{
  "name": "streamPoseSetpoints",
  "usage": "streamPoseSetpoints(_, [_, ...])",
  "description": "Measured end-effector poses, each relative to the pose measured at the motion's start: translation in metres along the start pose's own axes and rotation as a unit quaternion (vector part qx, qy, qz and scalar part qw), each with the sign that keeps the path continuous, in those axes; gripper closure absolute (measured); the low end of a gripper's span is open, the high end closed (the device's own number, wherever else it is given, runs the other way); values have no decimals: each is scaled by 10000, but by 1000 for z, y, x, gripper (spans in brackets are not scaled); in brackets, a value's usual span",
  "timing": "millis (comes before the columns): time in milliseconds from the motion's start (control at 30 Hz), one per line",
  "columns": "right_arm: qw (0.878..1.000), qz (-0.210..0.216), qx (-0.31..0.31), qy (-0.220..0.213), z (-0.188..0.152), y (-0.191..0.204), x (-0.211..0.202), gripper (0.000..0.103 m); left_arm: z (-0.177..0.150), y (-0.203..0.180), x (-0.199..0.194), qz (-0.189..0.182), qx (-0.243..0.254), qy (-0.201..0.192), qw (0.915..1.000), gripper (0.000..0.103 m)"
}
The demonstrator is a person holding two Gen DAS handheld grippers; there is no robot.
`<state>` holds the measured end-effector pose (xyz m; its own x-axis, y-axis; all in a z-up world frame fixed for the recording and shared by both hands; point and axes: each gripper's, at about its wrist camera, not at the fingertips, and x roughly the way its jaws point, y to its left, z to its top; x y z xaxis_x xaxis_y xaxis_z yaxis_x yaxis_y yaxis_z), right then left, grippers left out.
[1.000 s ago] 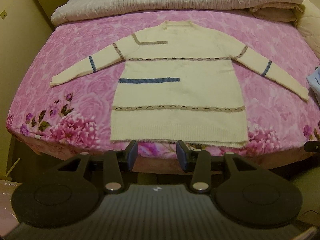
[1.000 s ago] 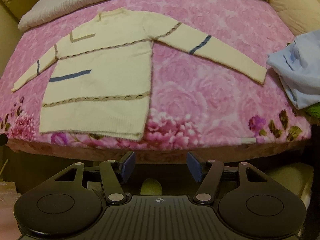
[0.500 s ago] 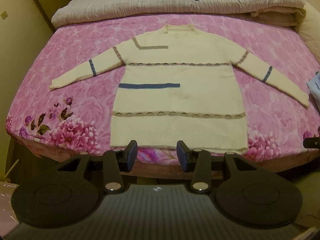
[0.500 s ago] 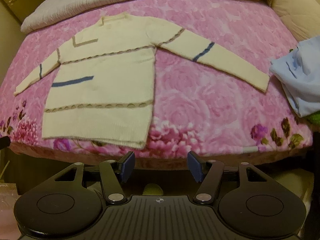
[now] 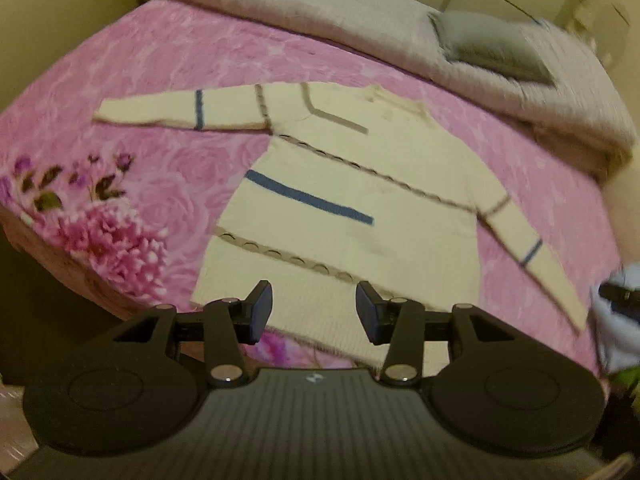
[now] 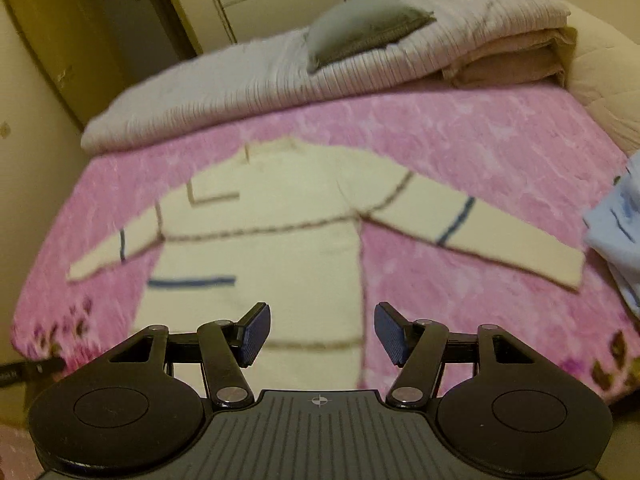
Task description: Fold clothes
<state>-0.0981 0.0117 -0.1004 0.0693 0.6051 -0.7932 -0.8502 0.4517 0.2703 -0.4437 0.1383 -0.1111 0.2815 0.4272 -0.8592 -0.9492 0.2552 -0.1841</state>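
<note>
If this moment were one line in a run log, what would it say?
stage: approach | sweater: flat on pink bedspread, sleeves spread, unfolded | left gripper: jaws open, empty | right gripper: jaws open, empty

Bare pink floral bedspread (image 6: 460, 152) lies open all round the flat cream knitted sweater (image 6: 280, 232). A rolled grey ribbed blanket (image 6: 248, 92) blocks the far edge, and crumpled light-blue cloth (image 6: 616, 236) crowds the right side.

Dim yellowish indoor light, motion-blurred views, fisheye-bent edges.
</note>
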Motion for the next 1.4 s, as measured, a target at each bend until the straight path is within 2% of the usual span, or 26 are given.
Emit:
streamPoseSetpoints(267, [9934, -319, 1095, 105, 22, 6, 76, 42, 50, 79, 63, 77, -828, 71, 9965, 60])
streamPoseSetpoints(400, [9852, -477, 1637, 158, 33, 10, 114, 42, 81, 134, 114, 144, -1293, 276, 9911, 60])
streamPoseSetpoints(533, [9763, -758, 2002, 310, 40, 29, 175, 42, 113, 197, 172, 249, -1751, 465, 9831, 60])
streamPoseSetpoints(633, [9610, -1051, 2499, 548, 42, 34, 223, 42, 137, 247, 217, 213, -2266, 440, 9728, 60])
streamPoseSetpoints(700, [9508, -1159, 2797, 651, 41, 36, 251, 42, 152, 275, 243, 171, -2683, 394, 9624, 61])
streamPoseSetpoints(767, [9461, -1218, 2913, 719, 38, 38, 270, 42, 168, 303, 270, 129, -3096, 348, 9501, 61])
streamPoseSetpoints(900, [9508, -1463, 2630, 733, 34, 47, 296, 42, 189, 349, 303, 87, -3778, -49, 9258, 61])
streamPoseSetpoints(1033, [9541, -1692, 2335, 804, 30, 54, 314, 42, 195, 380, 323, 152, -4299, -380, 9020, 61])
streamPoseSetpoints(1133, [9547, -1754, 2233, 892, 26, 55, 324, 42, 196, 389, 331, 90, -4440, -720, 8931, 61])
streamPoseSetpoints(1233, [9540, -1772, 2211, 975, 23, 50, 327, 42, 197, 390, 336, 140, -4408, -978, 8921, 64])
streamPoseSetpoints(1267, [9538, -1779, 2204, 1003, 22, 49, 328, 42, 201, 389, 337, 230, -4307, -976, 8969, 68])
streamPoseSetpoints(1300, [9544, -1779, 2173, 1013, 22, 46, 328, 42, 205, 387, 338, 320, -4204, -972, 9016, 82])
streamPoseSetpoints(1333, [9551, -1778, 2138, 1020, 22, 44, 329, 42, 212, 383, 339, 494, -3992, -903, 9111, 91])
streamPoseSetpoints(1367, [9558, -1777, 2104, 1027, 23, 41, 329, 42, 218, 377, 337, 583, -3774, -908, 9197, 98])
streamPoseSetpoints(1400, [9565, -1776, 2069, 1035, 23, 39, 330, 42, 223, 372, 336, 671, -3554, -914, 9278, 99])
